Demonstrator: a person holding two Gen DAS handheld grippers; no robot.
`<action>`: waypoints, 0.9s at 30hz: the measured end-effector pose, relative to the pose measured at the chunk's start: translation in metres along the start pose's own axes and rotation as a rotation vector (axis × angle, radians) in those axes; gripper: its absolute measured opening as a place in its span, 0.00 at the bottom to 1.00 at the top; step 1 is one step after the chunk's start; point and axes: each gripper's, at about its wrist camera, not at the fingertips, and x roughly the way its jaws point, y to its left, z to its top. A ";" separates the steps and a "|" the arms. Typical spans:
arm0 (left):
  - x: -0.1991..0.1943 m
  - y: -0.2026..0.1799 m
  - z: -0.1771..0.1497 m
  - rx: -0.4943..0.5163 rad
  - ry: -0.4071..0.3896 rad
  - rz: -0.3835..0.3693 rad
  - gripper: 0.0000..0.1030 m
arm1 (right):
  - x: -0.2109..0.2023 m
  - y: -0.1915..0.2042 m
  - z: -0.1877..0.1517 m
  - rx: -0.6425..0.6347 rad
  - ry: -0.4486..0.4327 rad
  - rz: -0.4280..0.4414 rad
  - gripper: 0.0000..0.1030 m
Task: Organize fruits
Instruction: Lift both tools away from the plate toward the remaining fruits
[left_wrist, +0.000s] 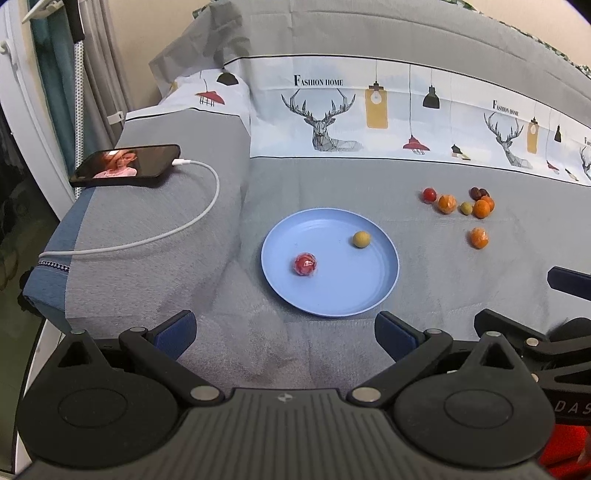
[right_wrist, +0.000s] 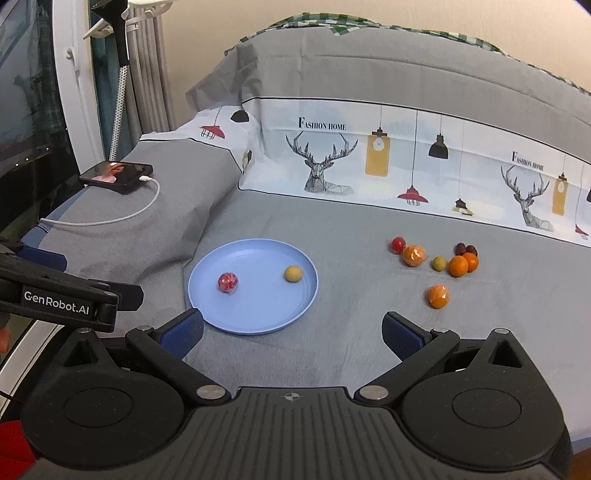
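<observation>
Two fruits lie on the plate (right_wrist: 207, 317); the rest wait on the bedspread, so the job looks barely begun.

Nearest, both tools hang over the grey bedspread (right_wrist: 332, 354) short of the plate. The right gripper (right_wrist: 291, 332) has its jaws spread wide with nothing between them, and the left gripper (left_wrist: 284, 332) is likewise wide and empty.

On the plate, a wrapped red fruit (right_wrist: 228, 283) lies toward its left side and a yellow-green ball (right_wrist: 293, 274) toward its right, well apart from each other.

Right of the plate, a wrapped orange (right_wrist: 438, 295) lies alone, the closest loose fruit to the right gripper. Beyond it, farther right of the plate, is a cluster: a red tomato (right_wrist: 398, 244) touching a second wrapped orange (right_wrist: 414, 254), a small green fruit (right_wrist: 439, 263), two bare oranges (right_wrist: 458, 266) side by side, and two dark fruits (right_wrist: 465, 249) behind them. That leaves roughly eight pieces to gather, judging by what shows.

Far left of the plate, on a raised fold, a phone (right_wrist: 116, 176) lies with its white cable (right_wrist: 122, 218) plugged in, away from the work.
</observation>
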 end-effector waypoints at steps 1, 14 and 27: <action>0.001 0.000 0.000 -0.001 0.003 0.001 1.00 | 0.001 0.000 0.000 0.002 0.003 -0.001 0.99; 0.022 -0.004 0.009 0.002 0.046 0.000 1.00 | 0.021 -0.009 -0.004 0.043 0.039 -0.009 0.99; 0.046 -0.026 0.028 0.039 0.078 -0.013 1.00 | 0.044 -0.034 -0.007 0.117 0.068 -0.045 0.99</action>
